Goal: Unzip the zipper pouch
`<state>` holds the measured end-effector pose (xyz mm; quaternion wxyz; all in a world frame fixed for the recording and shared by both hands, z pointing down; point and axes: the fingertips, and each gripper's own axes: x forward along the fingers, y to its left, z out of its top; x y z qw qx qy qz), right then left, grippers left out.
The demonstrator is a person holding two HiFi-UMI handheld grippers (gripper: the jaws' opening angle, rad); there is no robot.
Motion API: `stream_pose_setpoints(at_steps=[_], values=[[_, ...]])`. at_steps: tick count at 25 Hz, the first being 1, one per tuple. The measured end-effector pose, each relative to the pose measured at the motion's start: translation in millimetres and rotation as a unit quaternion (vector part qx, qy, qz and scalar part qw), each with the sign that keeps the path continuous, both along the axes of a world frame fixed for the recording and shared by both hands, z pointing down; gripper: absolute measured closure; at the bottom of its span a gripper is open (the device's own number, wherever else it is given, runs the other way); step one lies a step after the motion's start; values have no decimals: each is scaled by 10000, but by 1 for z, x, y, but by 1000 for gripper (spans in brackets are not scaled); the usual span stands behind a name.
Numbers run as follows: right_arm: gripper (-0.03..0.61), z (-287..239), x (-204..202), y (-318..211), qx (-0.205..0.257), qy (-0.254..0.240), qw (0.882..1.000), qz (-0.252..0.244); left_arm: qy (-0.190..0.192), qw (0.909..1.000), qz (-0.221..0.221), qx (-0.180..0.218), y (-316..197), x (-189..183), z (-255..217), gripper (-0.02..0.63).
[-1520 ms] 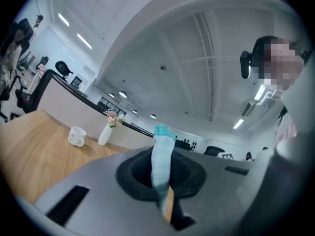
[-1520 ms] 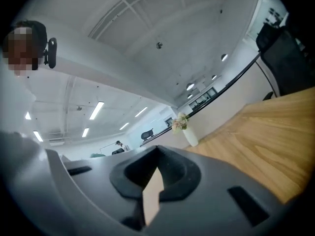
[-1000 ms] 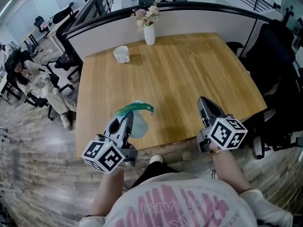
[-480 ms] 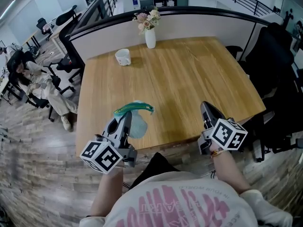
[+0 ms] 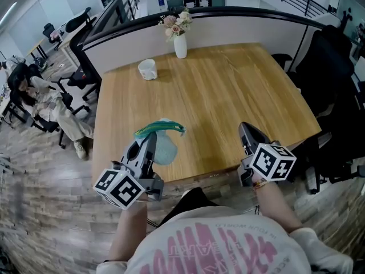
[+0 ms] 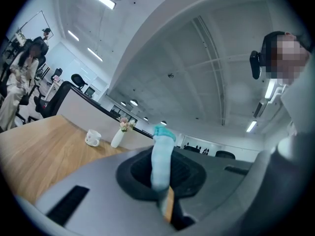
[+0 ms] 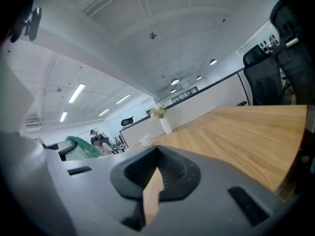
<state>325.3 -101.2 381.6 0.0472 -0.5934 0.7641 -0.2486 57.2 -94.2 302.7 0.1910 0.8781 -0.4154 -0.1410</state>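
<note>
The zipper pouch (image 5: 164, 148) is pale blue with a green zipper edge (image 5: 159, 129); it hangs just over the wooden table (image 5: 228, 84) near the front left edge. My left gripper (image 5: 149, 140) is shut on its lower left side. In the left gripper view the pouch's fabric (image 6: 161, 157) stands up from between the closed jaws of the left gripper (image 6: 163, 183). My right gripper (image 5: 246, 129) hovers at the table's front right, apart from the pouch. Its jaws are shut with nothing in them, as the right gripper view shows for the right gripper (image 7: 152, 181). There the pouch (image 7: 80, 147) shows at far left.
A white mug (image 5: 147, 68) and a white vase with flowers (image 5: 180, 41) stand at the table's far side against a curved partition (image 5: 239, 19). A black chair (image 5: 333, 79) stands beyond the right edge. A seated person (image 5: 40, 96) is off to the left.
The left gripper and the pouch have drifted slightly left. The right gripper has barely moved.
</note>
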Motion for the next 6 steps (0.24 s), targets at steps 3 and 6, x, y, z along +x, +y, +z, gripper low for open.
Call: stream_pose_setpoints(at_steps=[3,6], values=[[581,-1,-4,-3,28,98,9999,-38,12,10000,19,16,-3,-1,-1,607],[581,-2,-8,-5,46,151,9998,-78,20,10000,29,24,-6,-2,-2,607]])
